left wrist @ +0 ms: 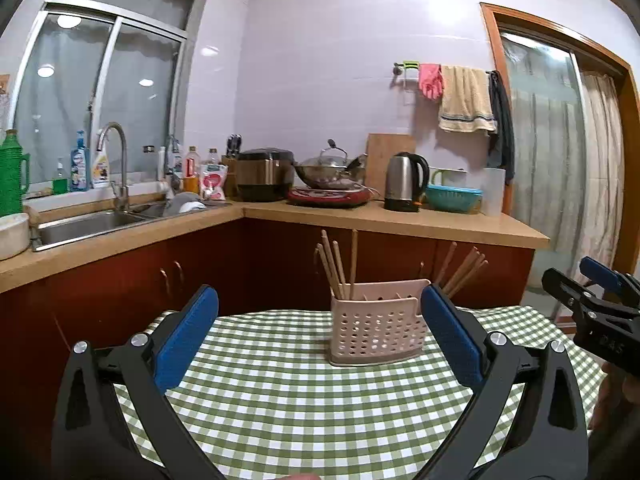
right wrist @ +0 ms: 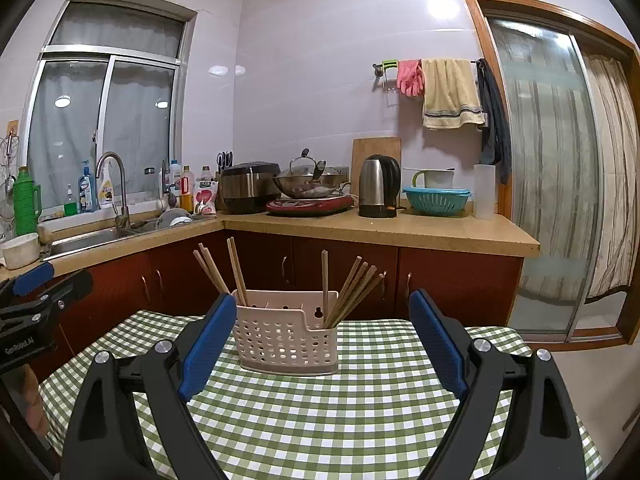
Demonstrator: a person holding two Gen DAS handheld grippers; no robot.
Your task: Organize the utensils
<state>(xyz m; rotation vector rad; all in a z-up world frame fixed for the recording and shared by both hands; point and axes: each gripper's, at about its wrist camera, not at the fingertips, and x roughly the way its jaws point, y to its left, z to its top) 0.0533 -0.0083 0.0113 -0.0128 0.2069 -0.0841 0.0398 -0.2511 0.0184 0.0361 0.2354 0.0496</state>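
Both grippers wait with wide, empty jaws in front of the chopstick holder.

The pink holder [right wrist: 286, 332] stands on the green checked table [right wrist: 320, 420], chopsticks [right wrist: 352, 288] leaning in both ends. The left gripper [left wrist: 320, 332] hides its right corner; the right gripper [right wrist: 322, 336] hides its left edge. How many chopsticks is hard to tell. Behind, a counter [right wrist: 380, 232] holds a kettle [right wrist: 378, 192].

A home kitchen: a steel sink [right wrist: 86, 240] under the window, a rice cooker [right wrist: 248, 188], a lidded wok [right wrist: 308, 184] on a hob, a kettle [right wrist: 378, 192] and towels [right wrist: 450, 94] on a wall rail.
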